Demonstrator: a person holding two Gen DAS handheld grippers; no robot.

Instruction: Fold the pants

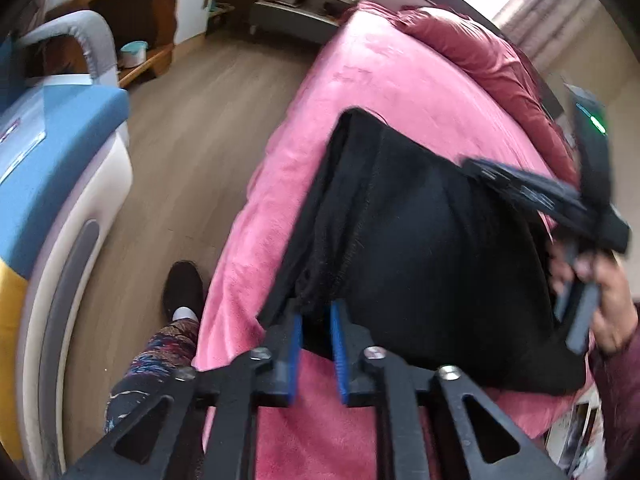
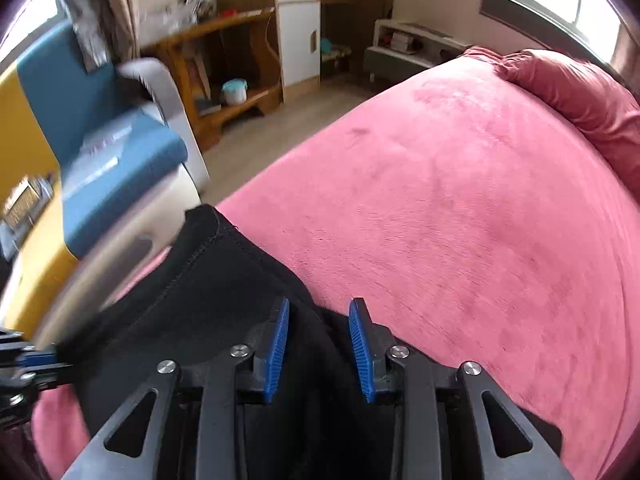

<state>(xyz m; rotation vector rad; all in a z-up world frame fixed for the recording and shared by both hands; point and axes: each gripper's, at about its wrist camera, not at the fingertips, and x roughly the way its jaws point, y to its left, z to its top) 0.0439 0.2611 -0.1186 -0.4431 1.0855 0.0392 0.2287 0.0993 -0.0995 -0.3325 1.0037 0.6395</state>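
closest to me, my left gripper (image 1: 316, 312) has its blue pads slightly apart over the near edge of the black pants (image 1: 420, 248); cloth sits in the gap, but i can't tell whether the pads pinch it. my right gripper (image 2: 319, 316) stands released, its pads clearly apart, with dark cloth of the pants (image 2: 208, 280) lying between and under them without being pressed. in the left wrist view that right gripper (image 1: 520, 196) shows as a blurred black tool over the far right side of the pants, with the hand (image 1: 608, 304) gripping its handle.

the pants lie folded into a rough block on the pink blanket (image 1: 380, 88) of the bed, near its front edge. beside the bed i see a patterned trouser leg (image 1: 156, 356) and a dark shoe (image 1: 182, 288) on the wooden floor (image 1: 192, 140). further off are a blue and white chair (image 1: 60, 152), a wooden shelf (image 2: 224, 68) and a white cabinet (image 2: 298, 24).
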